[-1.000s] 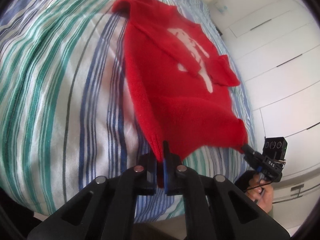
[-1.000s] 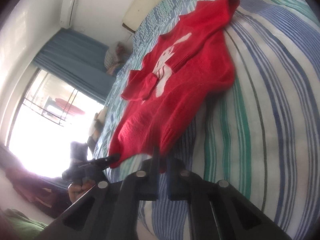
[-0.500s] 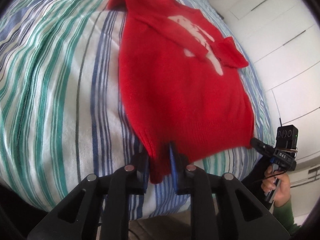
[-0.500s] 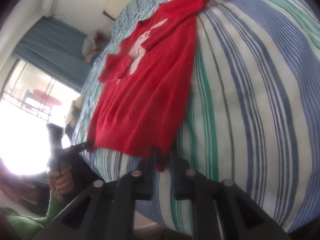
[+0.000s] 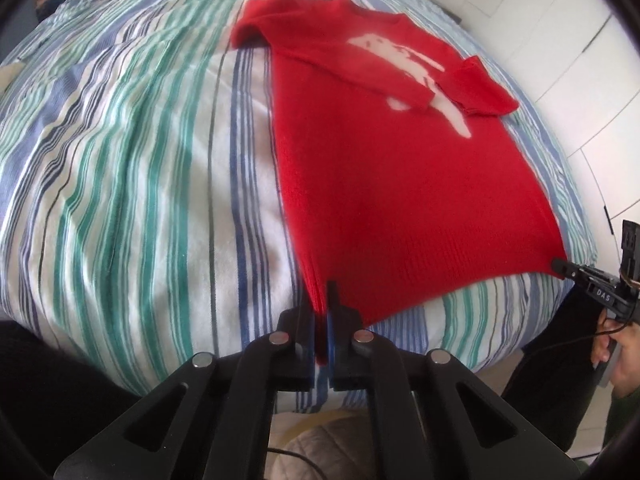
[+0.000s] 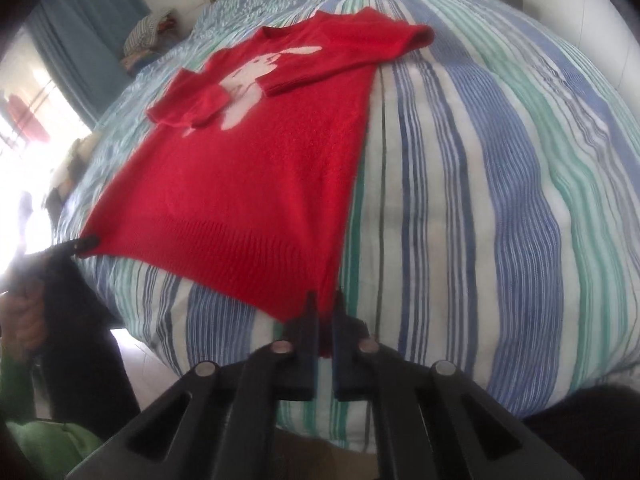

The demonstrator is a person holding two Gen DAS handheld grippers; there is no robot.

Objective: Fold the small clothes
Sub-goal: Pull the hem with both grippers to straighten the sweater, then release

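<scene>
- Red knit sweater [image 5: 400, 184] lies front-up on the bed [image 5: 132, 184], hem edge nearest both claws, collar at the far end.
- White animal figure [image 5: 404, 64] on the chest; both sleeves are folded in across it, cuffs lying on or beside the figure.
- Left claw [image 5: 323, 312]: jaws have just closed; now together, clamped on the sweater's hem corner. Red fabric shows between the two blue pads.
- Right claw [image 6: 325, 320]: jaws have just closed as well; clamped on the other hem corner, red knit pinched between the fingers.
- From the left claw, the body of the sweater runs ahead and off to the right; the right claw's tip [image 5: 560, 266] is seen at the far hem corner, a hand [image 5: 618, 356] on its grip.
- From the right claw, the sweater runs ahead and to the left; the left claw's tip [image 6: 86, 245] sits at the opposite corner.
- Hem stretched fairly straight between the two claws, over the bed's near edge.
- Bedcover: white with blue and green stripes.
</scene>
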